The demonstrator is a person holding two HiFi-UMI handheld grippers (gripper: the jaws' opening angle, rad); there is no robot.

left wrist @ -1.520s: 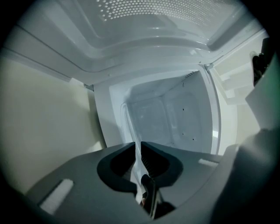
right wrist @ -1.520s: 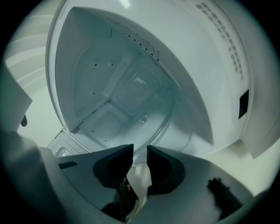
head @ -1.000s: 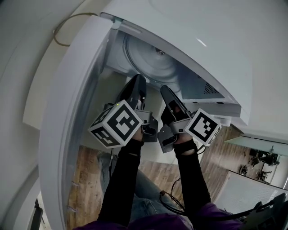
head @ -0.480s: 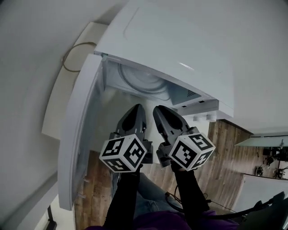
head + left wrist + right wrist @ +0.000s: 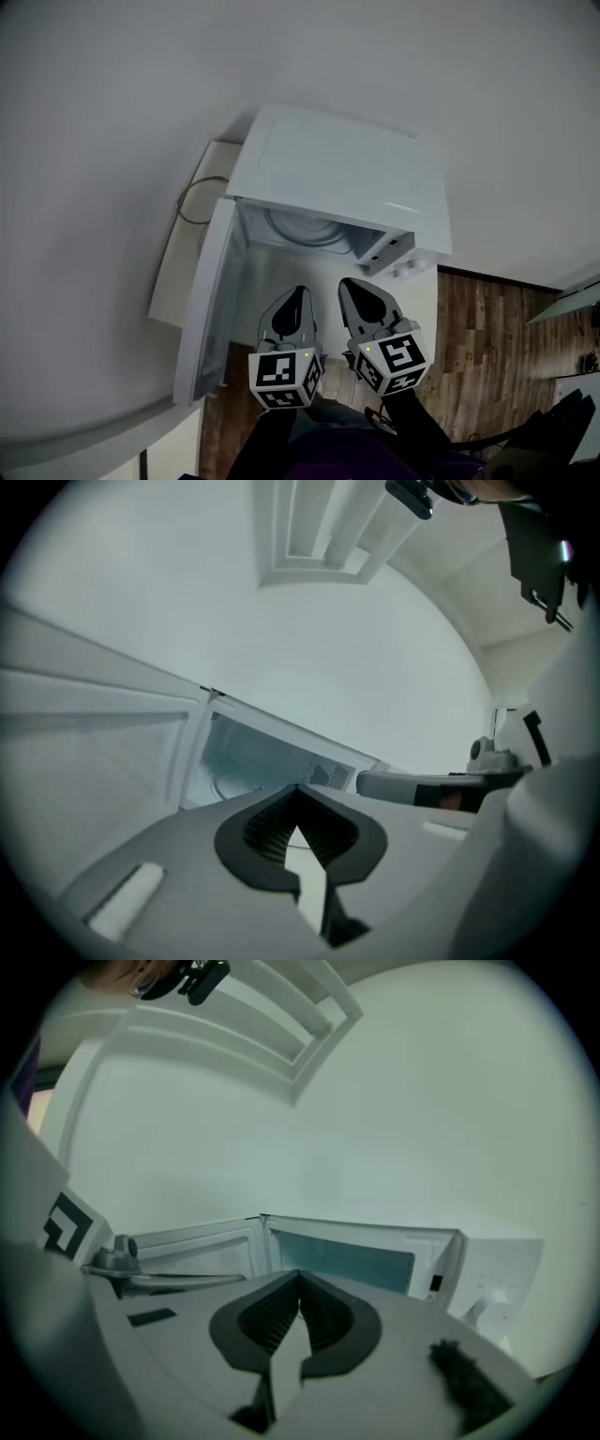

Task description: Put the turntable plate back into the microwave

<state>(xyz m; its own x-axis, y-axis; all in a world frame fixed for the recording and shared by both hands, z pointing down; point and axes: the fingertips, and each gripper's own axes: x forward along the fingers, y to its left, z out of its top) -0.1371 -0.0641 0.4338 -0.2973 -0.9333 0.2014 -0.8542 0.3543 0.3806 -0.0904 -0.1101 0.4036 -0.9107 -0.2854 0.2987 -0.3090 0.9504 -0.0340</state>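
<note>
Lower centre, the left hand-held gripper [image 5: 296, 294] is closed and empty. The right hand-held gripper [image 5: 355, 286] has just closed its jaws on nothing. Above them, the turntable plate [image 5: 305, 228] lies inside the open microwave [image 5: 342, 173].

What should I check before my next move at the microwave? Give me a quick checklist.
1. Plate in the microwave: ok, its round edge shows inside.
2. Plate seated flat: cannot tell, only part of it shows.
3. Left gripper empty: ok, jaws shut on nothing.
4. Right gripper empty: ok, jaws have just closed on nothing.
5. Grippers clear of the microwave: ok, both are in front of it.
6. Door shut: not ok, it stands open.
</note>
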